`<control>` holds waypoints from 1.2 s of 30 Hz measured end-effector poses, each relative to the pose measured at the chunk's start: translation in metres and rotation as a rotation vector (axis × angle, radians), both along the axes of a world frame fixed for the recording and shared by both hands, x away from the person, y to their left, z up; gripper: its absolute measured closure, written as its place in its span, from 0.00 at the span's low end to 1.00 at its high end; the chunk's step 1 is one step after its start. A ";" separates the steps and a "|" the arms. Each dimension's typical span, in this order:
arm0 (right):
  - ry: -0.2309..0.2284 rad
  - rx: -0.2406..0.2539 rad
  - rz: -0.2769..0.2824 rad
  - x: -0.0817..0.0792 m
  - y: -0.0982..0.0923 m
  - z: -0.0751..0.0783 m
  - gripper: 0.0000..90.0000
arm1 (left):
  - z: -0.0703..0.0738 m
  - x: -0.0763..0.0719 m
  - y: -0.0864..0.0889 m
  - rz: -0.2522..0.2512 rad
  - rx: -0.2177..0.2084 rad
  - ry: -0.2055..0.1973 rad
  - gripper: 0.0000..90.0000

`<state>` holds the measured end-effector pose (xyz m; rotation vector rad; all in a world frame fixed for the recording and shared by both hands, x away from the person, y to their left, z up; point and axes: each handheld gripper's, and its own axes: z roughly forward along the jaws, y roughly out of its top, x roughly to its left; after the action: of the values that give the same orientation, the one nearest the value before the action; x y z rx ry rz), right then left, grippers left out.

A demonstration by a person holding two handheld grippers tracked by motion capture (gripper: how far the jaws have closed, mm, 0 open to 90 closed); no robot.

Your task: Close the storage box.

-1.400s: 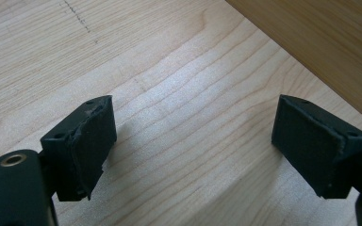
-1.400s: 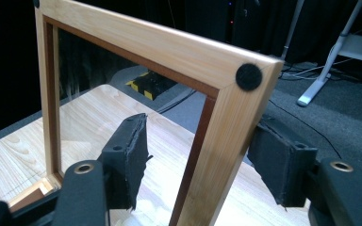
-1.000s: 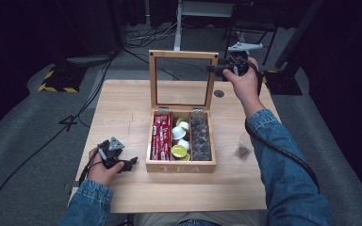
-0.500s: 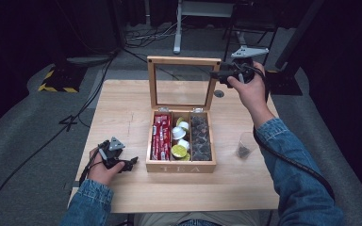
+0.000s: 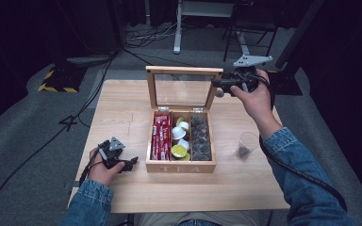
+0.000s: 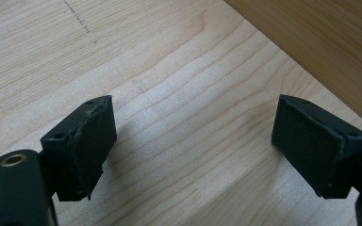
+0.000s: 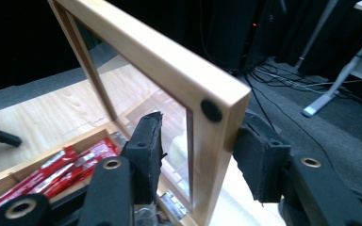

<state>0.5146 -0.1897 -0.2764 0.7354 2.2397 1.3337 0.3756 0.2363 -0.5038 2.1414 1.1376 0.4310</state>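
A wooden tea box stands mid-table with its glass lid raised. Its compartments hold red sachets, white and yellow-green capsules and dark pods. My right gripper straddles the lid's right edge. In the right gripper view the lid frame stands between the jaws of the right gripper. They have just been closing: the rear pad touches the frame, and a small gap shows at the front pad. My left gripper rests open and empty on the table beside the box's front left corner.
A clear plastic cup with something dark in its bottom stands right of the box. The wooden table is bare at its left half. In the left gripper view the box's side wall runs across the upper right.
The lid's top edge has swung toward me, and the right gripper came with it at the lid's right edge, its jaws narrower. The left hand has kept still.
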 end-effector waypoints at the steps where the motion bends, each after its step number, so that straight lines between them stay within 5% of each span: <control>1: 0.001 0.003 0.008 -0.003 0.000 0.000 0.60 | 0.000 0.000 0.000 0.001 0.000 0.000 0.16; 13: 0.015 -0.034 0.063 -0.029 0.000 -0.004 0.61 | 0.000 0.000 0.000 0.000 0.001 0.003 0.16; 36: 0.055 -0.083 0.139 -0.084 -0.002 -0.034 0.53 | 0.000 -0.001 -0.001 0.000 0.002 0.000 0.17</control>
<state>0.4305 -0.1916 -0.3107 0.6047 2.4126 1.2883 0.3751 0.2351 -0.5038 2.1429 1.1376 0.4328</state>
